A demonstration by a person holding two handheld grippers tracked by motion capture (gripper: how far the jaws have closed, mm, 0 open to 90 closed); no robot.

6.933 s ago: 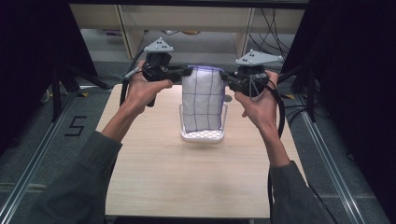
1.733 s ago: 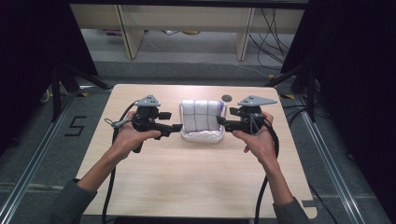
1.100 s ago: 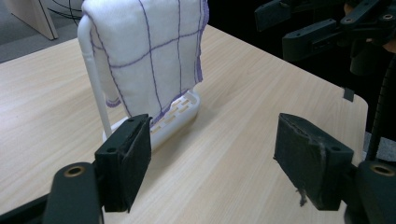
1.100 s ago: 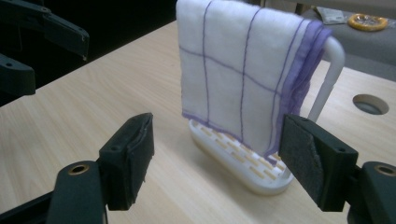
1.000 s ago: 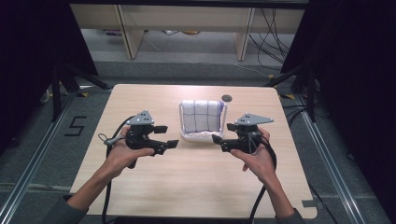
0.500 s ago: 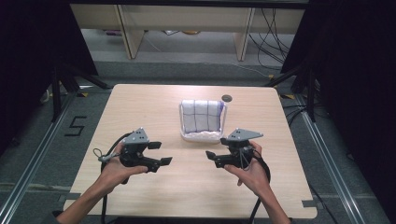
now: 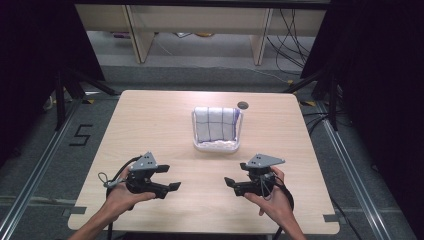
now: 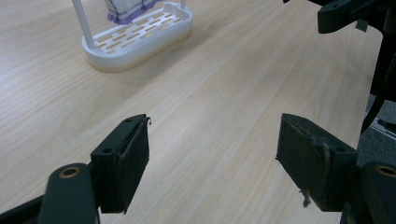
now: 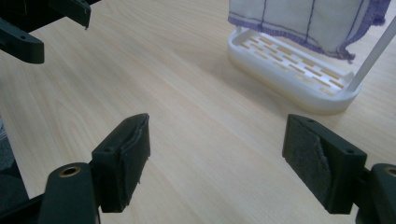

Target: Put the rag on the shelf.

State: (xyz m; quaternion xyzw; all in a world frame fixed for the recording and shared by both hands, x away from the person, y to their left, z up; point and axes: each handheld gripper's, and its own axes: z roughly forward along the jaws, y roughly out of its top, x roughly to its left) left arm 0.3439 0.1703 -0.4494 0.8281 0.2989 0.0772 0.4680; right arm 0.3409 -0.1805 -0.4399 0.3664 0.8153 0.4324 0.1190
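cloth draped on white rack, worktop far-centre | left gripper fingers apart, empty | right gripper fingers apart, empty, near edge | risk: trailing cable or reach clips light rack, tips it, cloth slides off

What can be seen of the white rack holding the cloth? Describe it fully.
The white rack looks like plastic: an oblong base with rows of slots and thin upright posts rising from its ends. It stands upright on the wooden table, toward the far middle, near a small dark round spot. A white cloth with purple grid lines and purple edging hangs folded over its top, the hem just above the base. Both grippers are well clear of it.
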